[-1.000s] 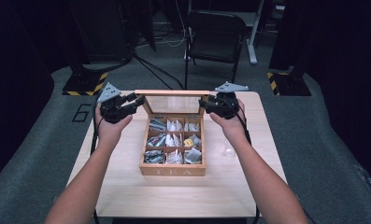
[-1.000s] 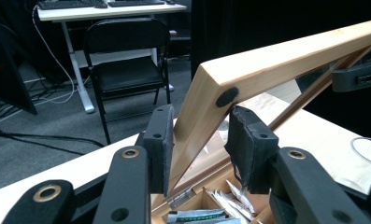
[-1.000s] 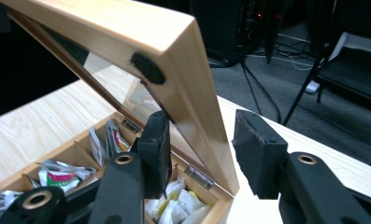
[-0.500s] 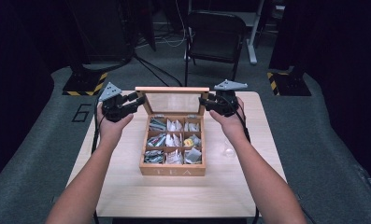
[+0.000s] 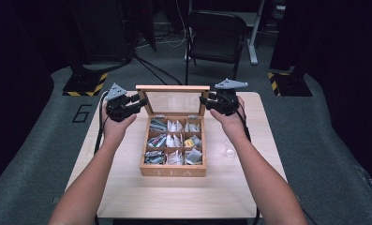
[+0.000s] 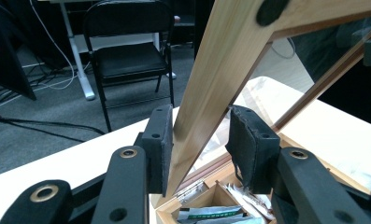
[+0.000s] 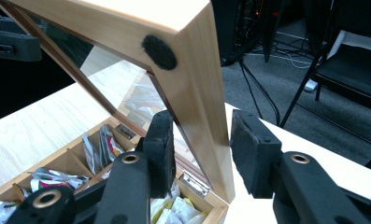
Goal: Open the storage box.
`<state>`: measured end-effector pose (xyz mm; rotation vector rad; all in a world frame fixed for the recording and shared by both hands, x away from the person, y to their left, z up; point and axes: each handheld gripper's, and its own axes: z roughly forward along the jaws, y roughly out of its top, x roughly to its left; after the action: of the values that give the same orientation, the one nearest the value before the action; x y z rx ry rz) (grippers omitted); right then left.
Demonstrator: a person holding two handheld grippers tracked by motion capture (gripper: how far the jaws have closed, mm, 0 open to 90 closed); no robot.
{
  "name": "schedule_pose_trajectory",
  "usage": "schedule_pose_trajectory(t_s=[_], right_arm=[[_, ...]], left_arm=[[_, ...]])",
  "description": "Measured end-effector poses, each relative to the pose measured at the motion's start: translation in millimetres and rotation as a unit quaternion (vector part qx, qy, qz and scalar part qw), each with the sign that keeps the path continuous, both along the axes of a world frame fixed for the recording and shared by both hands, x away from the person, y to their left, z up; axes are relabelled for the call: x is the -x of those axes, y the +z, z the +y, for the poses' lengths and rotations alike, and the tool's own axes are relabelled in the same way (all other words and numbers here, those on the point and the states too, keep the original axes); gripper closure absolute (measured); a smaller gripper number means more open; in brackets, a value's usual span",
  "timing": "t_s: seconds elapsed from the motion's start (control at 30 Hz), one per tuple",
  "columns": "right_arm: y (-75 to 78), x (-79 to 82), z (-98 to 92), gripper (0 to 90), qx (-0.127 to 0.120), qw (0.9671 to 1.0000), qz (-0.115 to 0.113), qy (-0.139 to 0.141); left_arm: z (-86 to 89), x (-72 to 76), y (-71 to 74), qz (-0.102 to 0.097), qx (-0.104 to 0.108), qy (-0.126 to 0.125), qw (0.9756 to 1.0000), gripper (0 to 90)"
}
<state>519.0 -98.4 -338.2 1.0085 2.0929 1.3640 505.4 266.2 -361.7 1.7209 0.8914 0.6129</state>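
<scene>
A wooden tea box (image 5: 173,171) marked TEA sits mid-table, its compartments holding several tea bags (image 5: 174,140). Its glass-paned lid (image 5: 173,87) stands raised, nearly upright. My left gripper (image 5: 142,100) straddles the lid's left side rail (image 6: 220,70). In the left gripper view (image 6: 197,144), one pad (image 6: 160,140) rests against the wood and the other stands off it. My right gripper (image 5: 204,101) straddles the right side rail (image 7: 197,79). In the right gripper view (image 7: 199,140), one pad (image 7: 162,144) lies at the rail and a gap shows before the other.
The light wooden table (image 5: 127,187) has bare surface in front of the box and on both sides. A small clear object (image 5: 229,151) lies right of the box by my right forearm. A black folding chair (image 5: 216,35) stands beyond the far edge.
The lid's top edge has risen slightly and stands more upright. Both hands have stayed beside its side rails.
</scene>
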Motion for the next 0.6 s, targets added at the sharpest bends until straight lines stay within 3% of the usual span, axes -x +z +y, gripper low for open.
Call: schedule_pose_trajectory(t_s=[0.17,0.6], right_arm=[[0.5,-0.5,0.5,59.9,0.0,1.0,0.001,-0.002],[0.2,-3.8,0.3,60.2,-0.003,1.0,-0.002,-0.002]], left_arm=[[-2.7,-2.8,-3.4,0.005,-0.007,0.003,1.0,55.6],[-4.6,-10.2,-9.5,0.007,-0.021,0.012,0.9997,62.7]])
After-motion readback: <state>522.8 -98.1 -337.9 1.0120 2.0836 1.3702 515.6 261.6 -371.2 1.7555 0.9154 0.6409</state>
